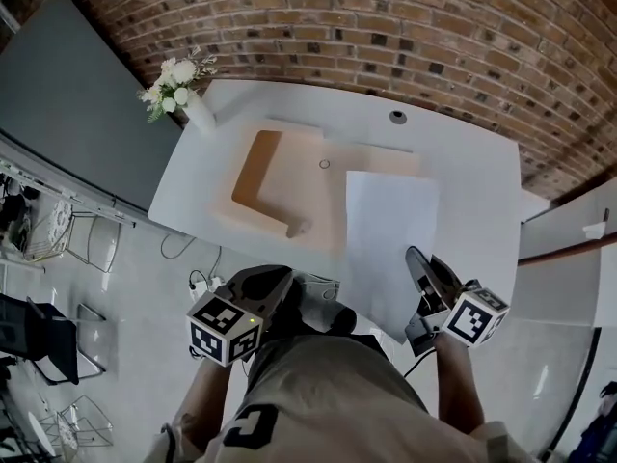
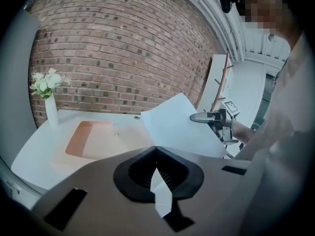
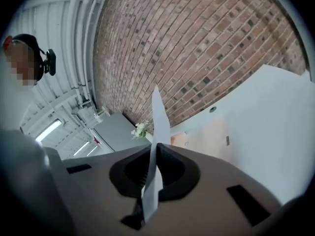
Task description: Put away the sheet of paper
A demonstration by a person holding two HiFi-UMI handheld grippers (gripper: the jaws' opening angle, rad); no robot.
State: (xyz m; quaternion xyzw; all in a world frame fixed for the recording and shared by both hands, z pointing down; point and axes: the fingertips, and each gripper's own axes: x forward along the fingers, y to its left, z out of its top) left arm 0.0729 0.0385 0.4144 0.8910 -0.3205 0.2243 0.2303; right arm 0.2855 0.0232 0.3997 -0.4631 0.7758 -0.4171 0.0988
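My left gripper (image 2: 157, 180) and right gripper (image 3: 151, 175) each pinch a near corner of the white rectangular paper sheet (image 1: 390, 230). Its long axis points away from me, and the open tan card folder (image 1: 275, 196) lies leftward, nearer my left gripper.

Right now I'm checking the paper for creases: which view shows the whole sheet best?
The head view: the sheet of paper shows nearly whole from above. The left gripper view shows it foreshortened, a corner in the jaws; the right gripper view, edge-on between the jaws.
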